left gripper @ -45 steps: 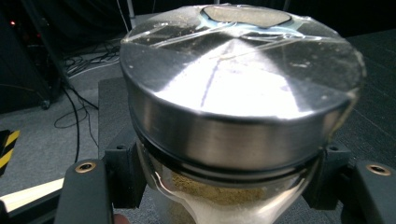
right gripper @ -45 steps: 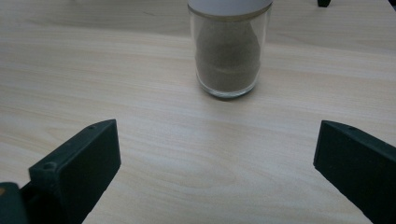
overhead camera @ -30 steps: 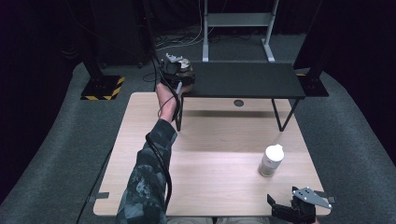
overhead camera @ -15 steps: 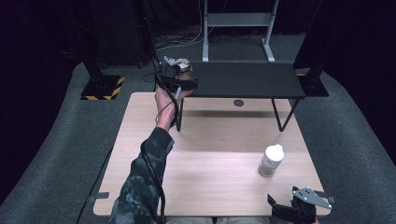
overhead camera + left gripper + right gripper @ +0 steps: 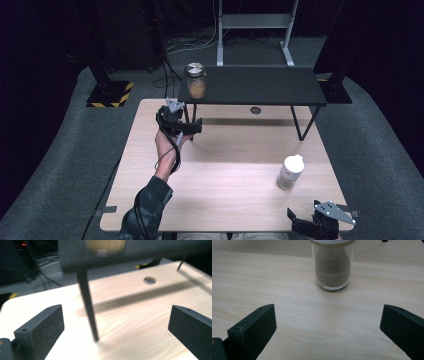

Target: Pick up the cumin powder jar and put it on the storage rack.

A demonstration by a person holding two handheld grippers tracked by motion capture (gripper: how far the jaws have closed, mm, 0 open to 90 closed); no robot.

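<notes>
Since the earlier frames the left gripper (image 5: 186,126) has let go of the glass jar with orange-brown filling and metal lid (image 5: 196,80), which now stands alone at the near left corner of the black raised shelf (image 5: 260,86), and the hand has drawn back and lower over the light wooden counter (image 5: 225,170). Its jaws have just been opening; they stand wide with nothing between them. The jar is ahead of them and above, well apart; the thin black shelf leg (image 5: 88,305) is directly in front.

The right gripper (image 5: 312,226) rests at the near counter edge, jaws wide and empty. The second glass jar with pale filling and white lid (image 5: 333,263) stands upright just ahead of them, centred.

I judge the next pick is this jar. Go straight forward, keep the jaws level, close below the lid. There is open counter all around it; only the near edge is close behind the hand.
</notes>
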